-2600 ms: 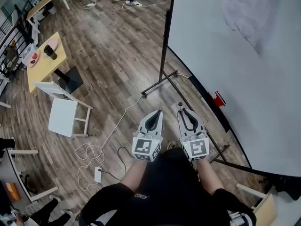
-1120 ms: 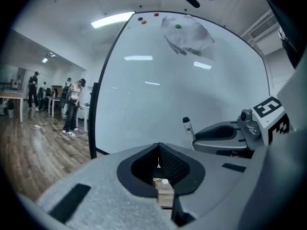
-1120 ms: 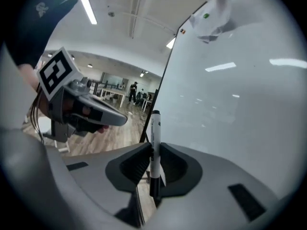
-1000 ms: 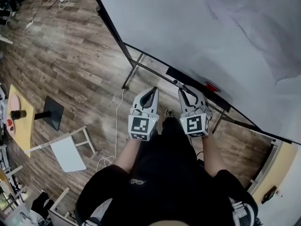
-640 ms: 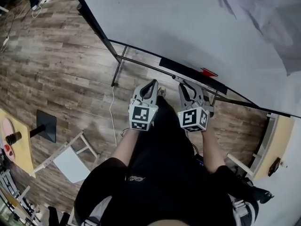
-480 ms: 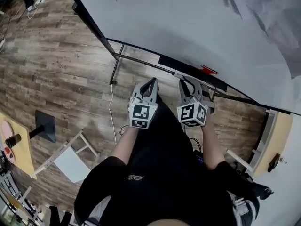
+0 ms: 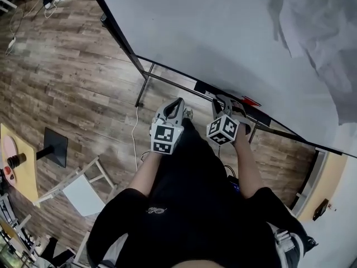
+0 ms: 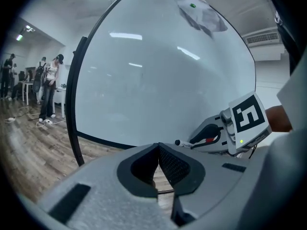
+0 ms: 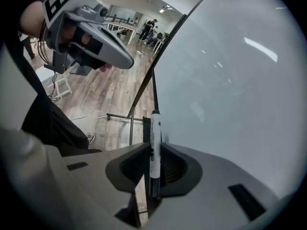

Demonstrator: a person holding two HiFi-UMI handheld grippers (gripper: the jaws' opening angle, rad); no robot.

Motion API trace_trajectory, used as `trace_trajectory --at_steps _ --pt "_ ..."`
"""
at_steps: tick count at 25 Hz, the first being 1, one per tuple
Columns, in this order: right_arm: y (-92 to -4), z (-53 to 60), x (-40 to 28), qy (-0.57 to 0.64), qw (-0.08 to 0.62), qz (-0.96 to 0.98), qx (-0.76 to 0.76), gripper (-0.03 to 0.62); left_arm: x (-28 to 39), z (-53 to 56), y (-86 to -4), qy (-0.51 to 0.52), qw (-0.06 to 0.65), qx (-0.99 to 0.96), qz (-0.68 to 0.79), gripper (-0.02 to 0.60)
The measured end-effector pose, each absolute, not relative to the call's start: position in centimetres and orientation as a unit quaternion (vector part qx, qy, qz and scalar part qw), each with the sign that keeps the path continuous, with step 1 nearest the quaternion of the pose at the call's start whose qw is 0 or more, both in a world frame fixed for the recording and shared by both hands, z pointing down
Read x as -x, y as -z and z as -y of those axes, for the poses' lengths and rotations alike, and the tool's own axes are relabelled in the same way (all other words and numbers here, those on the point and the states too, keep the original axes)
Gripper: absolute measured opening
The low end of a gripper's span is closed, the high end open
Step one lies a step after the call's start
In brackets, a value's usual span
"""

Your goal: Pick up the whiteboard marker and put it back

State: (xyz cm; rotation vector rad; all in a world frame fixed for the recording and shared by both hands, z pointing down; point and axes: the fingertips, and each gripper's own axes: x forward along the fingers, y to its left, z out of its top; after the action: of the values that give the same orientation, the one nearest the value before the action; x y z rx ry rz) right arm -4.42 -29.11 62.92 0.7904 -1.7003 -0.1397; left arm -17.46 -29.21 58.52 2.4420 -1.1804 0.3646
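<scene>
The right gripper is clenched on the whiteboard marker. The marker's white barrel is pinched between the two dark pads and lies along the jaws, its far end reaching out past the tips. It is held just in front of the whiteboard, low down near the board's bottom edge. Whether the marker's end touches the board cannot be told.

In the left gripper view the marker juts from the right gripper's tips, in front of the board's lower part. The left gripper has its jaws pressed together with nothing between them. It hangs beside the right gripper, a little farther from the whiteboard.

A dark ledge runs along the whiteboard's bottom edge, and a small red thing sits on it. The black stand legs under the board rest on the wooden floor. A white chair and a yellow table stand well apart from the whiteboard.
</scene>
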Motion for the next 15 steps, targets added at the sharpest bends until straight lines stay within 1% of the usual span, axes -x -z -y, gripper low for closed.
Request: trace_trajectory --at_steps 9,15 --pt "-66.6 30.1 3.1 0.032 0.618 0.721 -0.313 0.057 15.5 31.1 -59.3 -0.139 0.216 -0.875 0.411 0.006" --pt "-67.3 30.3 2.9 0.022 0.619 0.721 -0.309 0.057 14.7 31.4 -62.6 -0.161 0.231 -0.867 0.410 0.006"
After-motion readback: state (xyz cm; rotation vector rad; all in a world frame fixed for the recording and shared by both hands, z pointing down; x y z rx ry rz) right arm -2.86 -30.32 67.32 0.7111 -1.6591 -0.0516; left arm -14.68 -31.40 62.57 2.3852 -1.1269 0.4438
